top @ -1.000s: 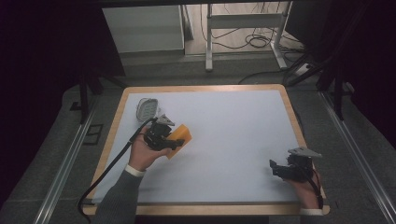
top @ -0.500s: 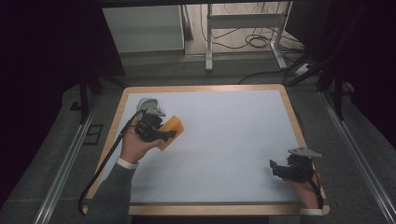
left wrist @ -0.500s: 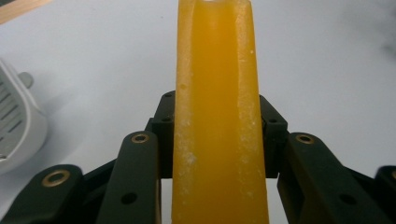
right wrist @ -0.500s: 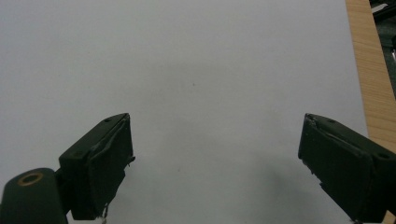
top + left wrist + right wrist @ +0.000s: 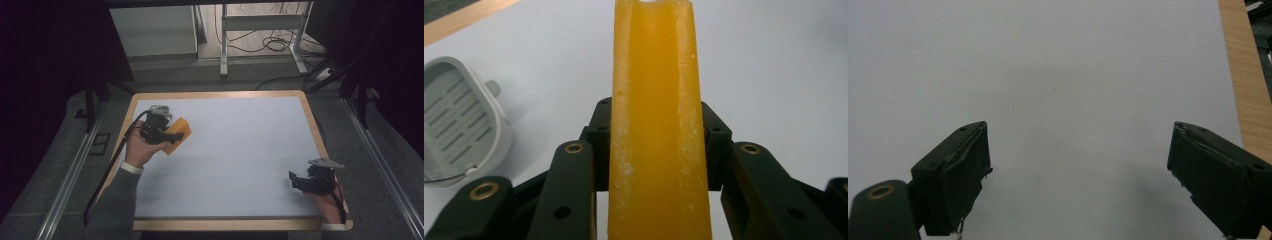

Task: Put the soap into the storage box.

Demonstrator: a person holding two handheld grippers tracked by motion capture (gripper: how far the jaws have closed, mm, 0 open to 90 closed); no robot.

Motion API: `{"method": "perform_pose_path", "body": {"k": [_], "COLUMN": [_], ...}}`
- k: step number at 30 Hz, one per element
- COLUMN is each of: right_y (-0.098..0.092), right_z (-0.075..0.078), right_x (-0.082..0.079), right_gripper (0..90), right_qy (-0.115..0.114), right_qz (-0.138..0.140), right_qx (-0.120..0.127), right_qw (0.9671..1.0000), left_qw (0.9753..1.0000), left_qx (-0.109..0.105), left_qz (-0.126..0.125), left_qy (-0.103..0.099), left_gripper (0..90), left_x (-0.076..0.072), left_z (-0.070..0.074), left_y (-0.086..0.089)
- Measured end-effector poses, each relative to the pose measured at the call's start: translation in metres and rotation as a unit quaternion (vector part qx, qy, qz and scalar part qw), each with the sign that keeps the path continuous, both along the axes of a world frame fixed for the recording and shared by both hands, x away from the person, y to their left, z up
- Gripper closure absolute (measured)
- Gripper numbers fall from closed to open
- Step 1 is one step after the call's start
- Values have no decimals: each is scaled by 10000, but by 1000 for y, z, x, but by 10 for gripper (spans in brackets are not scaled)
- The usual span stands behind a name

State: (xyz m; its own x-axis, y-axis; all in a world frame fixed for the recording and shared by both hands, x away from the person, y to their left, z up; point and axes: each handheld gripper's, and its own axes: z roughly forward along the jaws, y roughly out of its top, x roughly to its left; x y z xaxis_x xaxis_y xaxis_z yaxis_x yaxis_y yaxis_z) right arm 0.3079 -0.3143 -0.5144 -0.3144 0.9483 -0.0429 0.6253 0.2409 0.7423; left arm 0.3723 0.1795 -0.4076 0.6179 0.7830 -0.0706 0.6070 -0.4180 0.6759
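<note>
L fingers [image 5: 654, 150] clamped on orange soap bar [image 5: 655, 125]; R fingers [image 5: 1078, 175] wide apart

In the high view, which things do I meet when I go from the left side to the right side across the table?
Left gripper held in the person's left hand, its jaws closed on the orange soap bar → the bare white table surface → right gripper with its jaws open, near the table's right edge.

Lab, white table [image 5: 240, 150], floor cables [image 5: 270, 42], rails [image 5: 70, 170]
</note>
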Motion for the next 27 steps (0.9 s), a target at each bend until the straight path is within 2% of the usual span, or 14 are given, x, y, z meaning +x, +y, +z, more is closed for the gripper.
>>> {"method": "perform_pose_path", "body": {"k": [1,4,18,22,27], "right_y": [0,0,-2,-2,-3], "right_z": [0,0,-1,-1,-2], "right_x": [0,0,0,0,1], "right_gripper": [101,101,101,101,101], "right_qy": [2,4,9,10,16], "right_qz": [-1,-3,-35,-37,-46], "right_qx": [-4,-7,-8,-5,-3], "right_qw": [10000,10000,10000,10000,10000], "left_qw": [9999,9999,9997,9993,9989], "left_qx": [8,8,-22,-111,-123], "left_qz": [82,111,247,325,399], "left_qy": [-84,-85,78,156,197], "left_gripper": [612,612,612,612,612], "left_x": [2,8,30,36,42], "left_z": [2,4,6,6,6], "left_y": [2,4,16,20,23]}}
